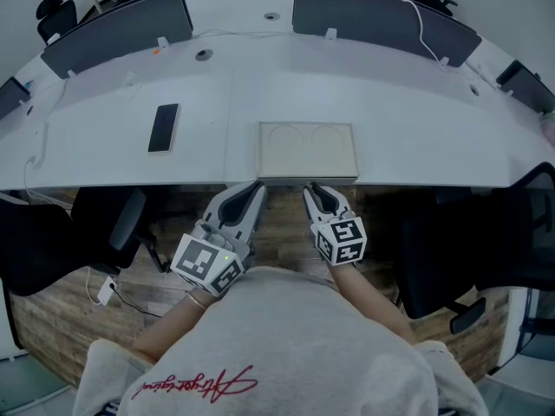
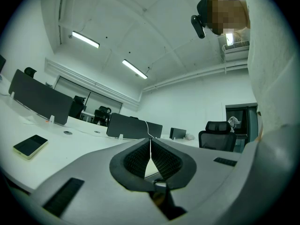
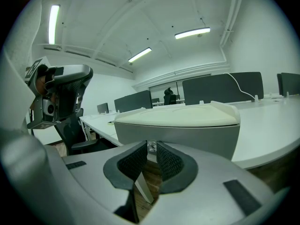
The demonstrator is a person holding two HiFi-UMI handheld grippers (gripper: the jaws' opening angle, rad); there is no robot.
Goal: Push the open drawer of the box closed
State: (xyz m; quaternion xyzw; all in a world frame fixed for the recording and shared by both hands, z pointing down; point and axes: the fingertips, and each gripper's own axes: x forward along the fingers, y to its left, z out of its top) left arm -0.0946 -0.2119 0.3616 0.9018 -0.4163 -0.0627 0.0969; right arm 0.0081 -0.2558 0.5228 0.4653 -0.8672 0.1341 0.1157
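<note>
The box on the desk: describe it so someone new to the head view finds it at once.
Start from the long white curved desk. At the middle of its near edge lies the box, flat and square-cornered. It is cream with two half-circle outlines on its top, unlike the small black phone lying further left.

White curved desk (image 1: 416, 137), on which a dark phone (image 1: 163, 127) is laid flat at the left. Dark partition screens (image 1: 117, 29) are mounted along the far edge, beside a round grommet (image 1: 204, 55). Black office chairs (image 1: 104, 224) are parked on the wooden floor (image 1: 52, 319) below.
</note>
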